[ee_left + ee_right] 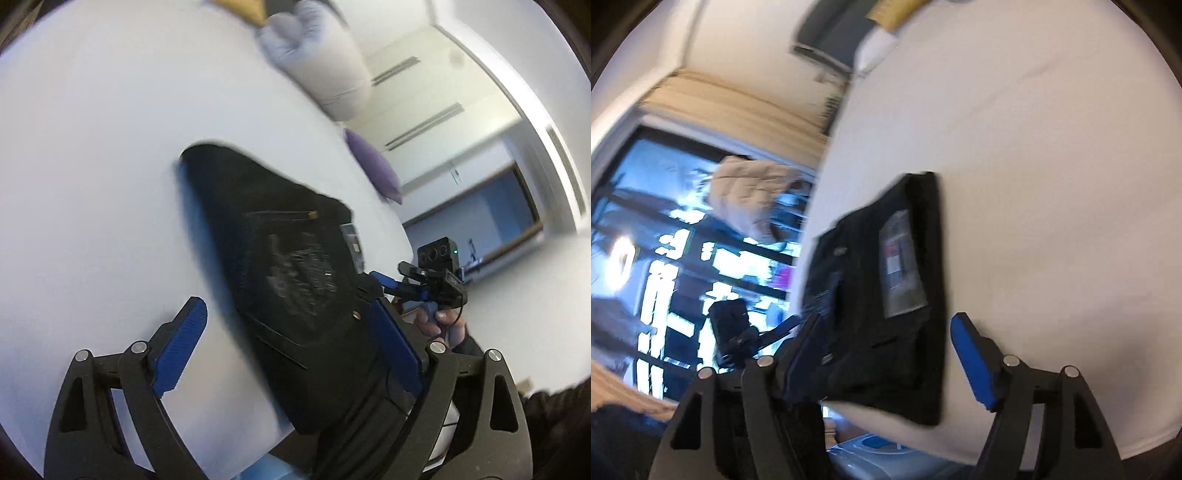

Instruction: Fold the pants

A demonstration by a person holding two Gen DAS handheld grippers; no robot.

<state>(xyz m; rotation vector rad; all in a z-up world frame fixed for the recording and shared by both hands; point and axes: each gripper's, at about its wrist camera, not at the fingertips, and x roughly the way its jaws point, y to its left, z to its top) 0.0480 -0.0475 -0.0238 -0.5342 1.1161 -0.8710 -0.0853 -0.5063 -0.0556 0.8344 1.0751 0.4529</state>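
The bed (92,166) is the largest thing, a broad white sheet filling most of both views. On it, near its edge, lie the pants (280,266), black and folded into a compact, roughly rectangular packet with a zip pocket and a clear-wrapped tag (903,262) on the upper face. One end of the packet reaches over the edge of the bed.

Far from the pants, at the other end of the bed, sits a pale pillow (321,74), and a purple cushion (375,168) lies at the bed's edge between pillow and pants. Off the bed, on the side away from the cushion, there is a dark window (683,258) with beige curtains.

The left gripper (291,350) hangs over the near end of the pants with its jaws spread wide: one blue pad is over bare sheet, the other at the pants' far edge, and neither presses the cloth. The right gripper (886,362) straddles the same packet from the opposite side, jaws likewise wide apart and gripping nothing. A hand (439,325) holds its handle.
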